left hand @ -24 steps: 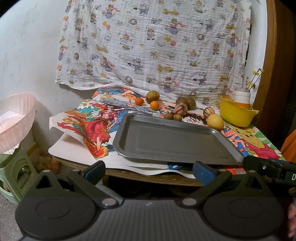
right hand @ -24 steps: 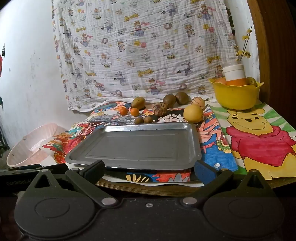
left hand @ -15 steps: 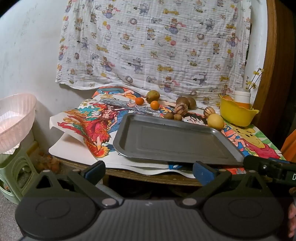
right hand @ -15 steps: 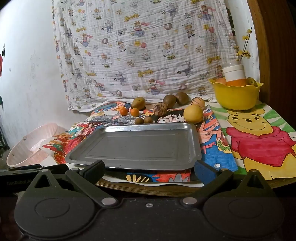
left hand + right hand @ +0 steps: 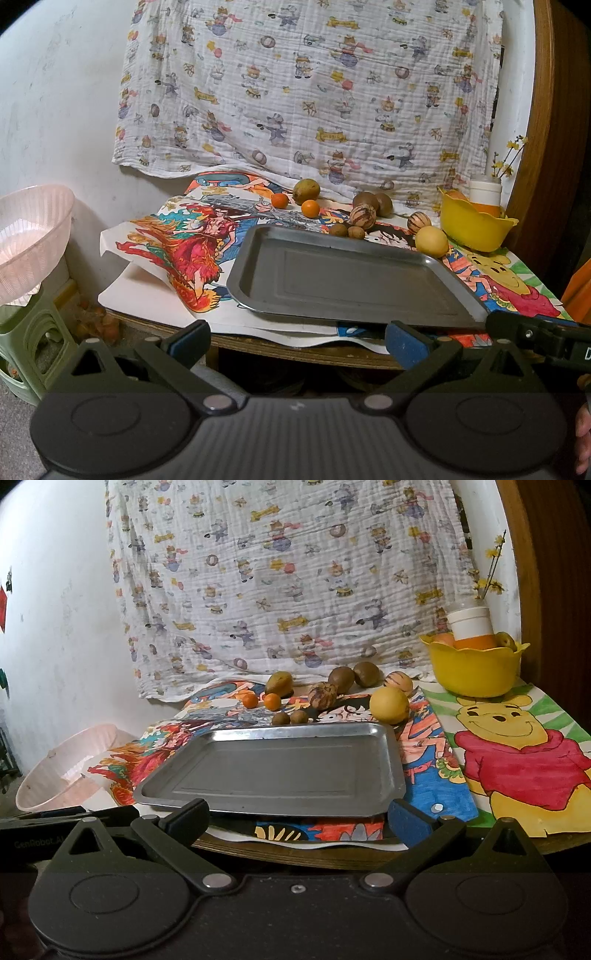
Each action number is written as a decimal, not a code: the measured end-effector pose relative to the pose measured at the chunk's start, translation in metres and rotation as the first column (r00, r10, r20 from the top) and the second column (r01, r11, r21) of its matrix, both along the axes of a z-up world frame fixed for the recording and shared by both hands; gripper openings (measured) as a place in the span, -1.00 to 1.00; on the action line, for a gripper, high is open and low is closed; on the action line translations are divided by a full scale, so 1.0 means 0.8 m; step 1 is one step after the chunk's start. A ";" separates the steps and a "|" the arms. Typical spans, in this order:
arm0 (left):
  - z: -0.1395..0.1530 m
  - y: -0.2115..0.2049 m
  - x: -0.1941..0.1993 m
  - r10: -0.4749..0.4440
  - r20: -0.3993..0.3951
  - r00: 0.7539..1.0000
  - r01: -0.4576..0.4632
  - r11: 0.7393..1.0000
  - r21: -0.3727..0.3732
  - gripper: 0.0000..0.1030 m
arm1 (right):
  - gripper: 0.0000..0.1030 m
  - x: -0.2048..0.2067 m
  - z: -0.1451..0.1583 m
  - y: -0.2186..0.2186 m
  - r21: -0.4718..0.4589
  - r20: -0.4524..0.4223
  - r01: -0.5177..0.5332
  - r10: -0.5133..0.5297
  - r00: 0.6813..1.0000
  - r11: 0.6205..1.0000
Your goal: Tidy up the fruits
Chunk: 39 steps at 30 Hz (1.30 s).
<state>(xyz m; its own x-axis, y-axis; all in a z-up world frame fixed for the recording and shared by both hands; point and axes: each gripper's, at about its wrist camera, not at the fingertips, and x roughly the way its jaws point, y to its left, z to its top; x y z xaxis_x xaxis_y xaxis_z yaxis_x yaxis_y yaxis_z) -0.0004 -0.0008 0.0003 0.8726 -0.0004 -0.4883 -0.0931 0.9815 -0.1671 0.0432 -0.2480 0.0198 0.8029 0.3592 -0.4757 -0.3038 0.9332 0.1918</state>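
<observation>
Both tongs stand apart with nothing between the pads: we see the left gripper [image 5: 297, 341] and the right gripper [image 5: 297, 819] short of the table's front edge, touching nothing. Part of the right gripper also shows at the right border of the left wrist view.

Just past them we note a metal tray [image 5: 391, 775] lying flat at the front edge of the table [image 5: 295, 854], on coloured cartoon sheets [image 5: 524, 760]. Its floor is bare.

Fruits sit behind the tray's far rim, toward the table's back edge:
- two small brown fruits [image 5: 290, 717] just beside the rim, side by side
- a yellow round fruit [image 5: 389, 705] near the rim's right end
- two small orange fruits [image 5: 261, 700] further back, left
- a greenish pear-shaped fruit [image 5: 279, 683] behind those
- a striped fruit [image 5: 323, 695] mid-row, with two brown round fruits [image 5: 354, 675] behind it
- a second striped fruit [image 5: 398, 682] behind the yellow one

We log a yellow bowl [image 5: 474, 670] at the back right corner, holding a white and orange jar [image 5: 471, 627]. A printed cloth [image 5: 295, 572] hangs on the wall behind. A pink basket [image 5: 27, 236] stands off the table's left side.
</observation>
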 end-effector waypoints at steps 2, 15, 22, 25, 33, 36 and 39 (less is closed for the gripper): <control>0.000 0.000 0.000 0.000 0.000 1.000 0.000 1.000 -0.001 0.99 | 0.99 -0.001 0.000 0.002 -0.001 0.003 -0.002 0.002 1.000 1.000; 0.000 0.000 0.000 0.000 -0.001 1.000 0.000 1.000 0.000 0.99 | 0.99 -0.002 -0.001 0.002 0.000 -0.002 -0.001 0.001 1.000 1.000; -0.006 0.007 0.002 0.000 -0.002 1.000 0.000 1.000 0.000 0.99 | 0.99 -0.003 -0.001 0.003 0.000 -0.002 -0.002 0.002 1.000 1.000; -0.006 0.007 0.002 0.001 -0.002 1.000 -0.001 1.000 0.000 0.99 | 0.99 -0.003 -0.001 0.003 0.001 -0.003 -0.003 0.003 1.000 1.000; -0.006 0.007 0.000 0.000 -0.003 1.000 0.000 1.000 0.001 0.99 | 0.99 -0.001 -0.002 0.002 0.001 -0.006 -0.002 0.002 1.000 1.000; -0.006 0.007 0.001 0.001 -0.002 1.000 -0.001 1.000 -0.001 0.99 | 0.99 -0.001 -0.002 0.002 0.001 -0.006 -0.003 0.003 1.000 1.000; -0.006 0.006 0.001 0.001 -0.003 1.000 -0.001 1.000 0.001 0.99 | 0.99 -0.001 -0.002 0.002 0.002 -0.007 -0.003 0.003 1.000 1.000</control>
<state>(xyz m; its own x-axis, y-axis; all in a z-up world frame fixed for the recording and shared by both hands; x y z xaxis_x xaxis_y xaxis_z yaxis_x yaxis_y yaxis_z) 0.0000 0.0044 -0.0041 0.8710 0.0010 -0.4913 -0.0948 0.9816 -0.1660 0.0422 -0.2463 0.0185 0.7989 0.3620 -0.4803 -0.3050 0.9321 0.1953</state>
